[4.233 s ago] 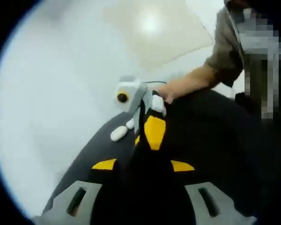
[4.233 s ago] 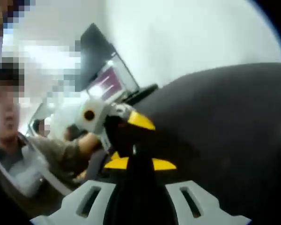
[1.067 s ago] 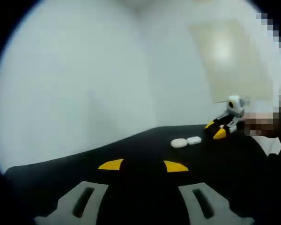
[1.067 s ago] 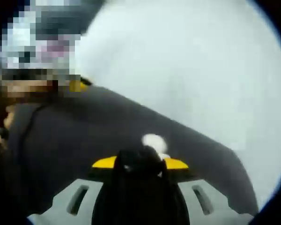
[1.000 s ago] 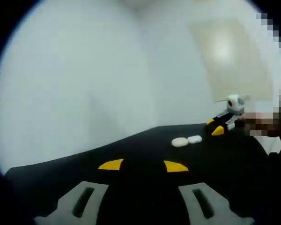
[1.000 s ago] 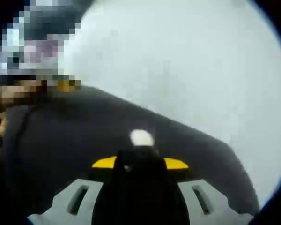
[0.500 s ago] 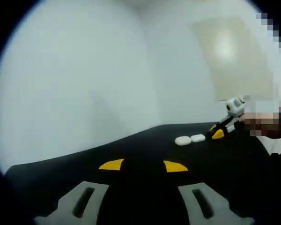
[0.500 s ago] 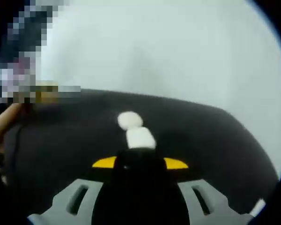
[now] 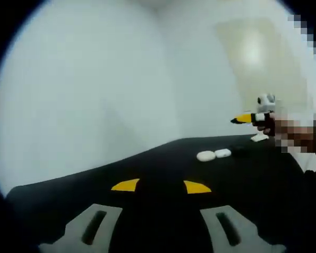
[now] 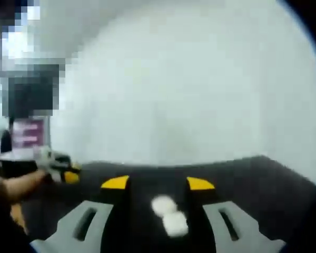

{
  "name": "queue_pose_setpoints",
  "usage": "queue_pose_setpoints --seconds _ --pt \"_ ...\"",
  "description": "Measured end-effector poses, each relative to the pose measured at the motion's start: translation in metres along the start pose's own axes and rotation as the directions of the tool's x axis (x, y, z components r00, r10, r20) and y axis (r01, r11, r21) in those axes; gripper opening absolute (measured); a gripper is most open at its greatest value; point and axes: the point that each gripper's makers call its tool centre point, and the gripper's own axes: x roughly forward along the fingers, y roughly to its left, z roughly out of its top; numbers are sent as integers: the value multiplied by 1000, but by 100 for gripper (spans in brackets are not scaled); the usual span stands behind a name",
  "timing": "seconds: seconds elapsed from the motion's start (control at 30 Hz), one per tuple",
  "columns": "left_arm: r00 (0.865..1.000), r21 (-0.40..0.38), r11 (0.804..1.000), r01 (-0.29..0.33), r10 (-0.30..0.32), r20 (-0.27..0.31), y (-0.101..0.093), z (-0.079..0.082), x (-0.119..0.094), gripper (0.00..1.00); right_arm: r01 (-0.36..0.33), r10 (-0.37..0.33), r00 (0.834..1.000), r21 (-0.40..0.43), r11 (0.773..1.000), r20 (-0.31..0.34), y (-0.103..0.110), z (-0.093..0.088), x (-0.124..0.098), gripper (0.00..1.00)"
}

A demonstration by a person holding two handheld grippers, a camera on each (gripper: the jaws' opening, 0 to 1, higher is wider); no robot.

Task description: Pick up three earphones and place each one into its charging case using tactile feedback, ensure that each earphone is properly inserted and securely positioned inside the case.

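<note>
With both tools open and empty, two white pieces (image 10: 168,213) lie touching on the tabletop (image 10: 263,179) between right tool (image 10: 158,184) jaws; left tool (image 9: 159,185) well apart.

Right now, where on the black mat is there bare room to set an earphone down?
In the left gripper view, the black mat is bare between the left gripper and the two white cases. It is crowded past them, where the right gripper hovers. In the right gripper view, the mat lies bare right of the cases.
</note>
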Motion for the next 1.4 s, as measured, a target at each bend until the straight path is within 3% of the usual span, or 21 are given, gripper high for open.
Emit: queue_pose_setpoints --seconds 0.1,0.27,0.37,0.4,0.43,0.5,0.63,0.67,0.7,0.73,0.77,0.83,0.87,0.9,0.93,0.97,1.1,1.2,1.23,1.3,1.4 --pt "1000 -3 1000 -21 21 -2 5 -1 0 28 -71 73 997 55 996 -23 17 -3 24 41" --pt "996 -28 996 -88 88 -8 20 -3 -3 28 -145 142 983 -15 989 -119 43 -30 59 41" --pt "992 -40 991 -125 125 -18 29 -6 -5 28 -176 189 963 79 981 -192 66 -59 78 37" --pt "990 -42 990 -137 137 -22 32 -8 -6 28 -215 239 940 119 969 -245 86 -81 82 35" --pt "988 -43 988 -151 150 -29 35 -9 -6 28 -255 276 915 107 961 -295 100 -97 84 35" --pt "986 -51 985 -165 164 -26 39 -9 -7 28 -256 264 913 65 964 -312 115 -112 93 35" --pt "988 -81 984 -157 155 -26 38 -11 -7 27 -341 304 890 -53 939 -341 149 -121 110 35" --pt "990 -84 987 -138 136 -34 33 -13 -5 26 -356 303 890 -104 929 -341 151 -122 113 32" --pt "992 -89 988 -126 122 -43 29 -15 -3 24 -339 270 904 -170 925 -331 147 -124 115 26" --pt "993 -88 990 -108 104 -50 25 -17 -2 22 -286 211 929 -228 931 -303 136 -126 118 12" --pt "994 -82 992 -93 88 -61 20 -20 0 22 -265 192 938 -238 934 -290 129 -129 116 4" --pt "994 -68 994 -87 82 -78 16 -24 2 20 -241 195 946 -159 957 -257 118 -134 114 3" --pt "993 -60 995 -85 80 -84 15 -26 3 19 -230 205 937 -61 971 -284 116 -139 111 3" --pt "993 -53 995 -82 77 -90 15 -27 5 19 -241 235 926 16 970 -296 116 -139 110 3" --pt "992 -48 996 -81 76 -96 15 -28 6 19 -243 245 929 44 969 -277 116 -137 111 3" --pt "992 -43 996 -81 76 -103 14 -30 7 19 -230 237 939 59 971 -249 111 -134 113 4" --pt "992 -28 998 -64 61 -109 10 -35 8 20 -205 226 939 108 973 -258 100 -135 115 4" --pt "997 39 999 27 -24 -67 -6 -32 11 22 -212 258 934 196 957 -248 100 -132 115 4" --pt "998 49 998 34 -31 -51 -9 -31 12 24 -216 269 931 222 951 -246 102 -131 115 4" --pt "996 90 995 45 -38 -77 -13 -36 12 25 -246 305 923 248 937 -235 107 -126 114 7" --pt "997 145 989 39 -29 -71 -15 -35 10 25 -254 308 928 250 934 -211 107 -118 113 8"
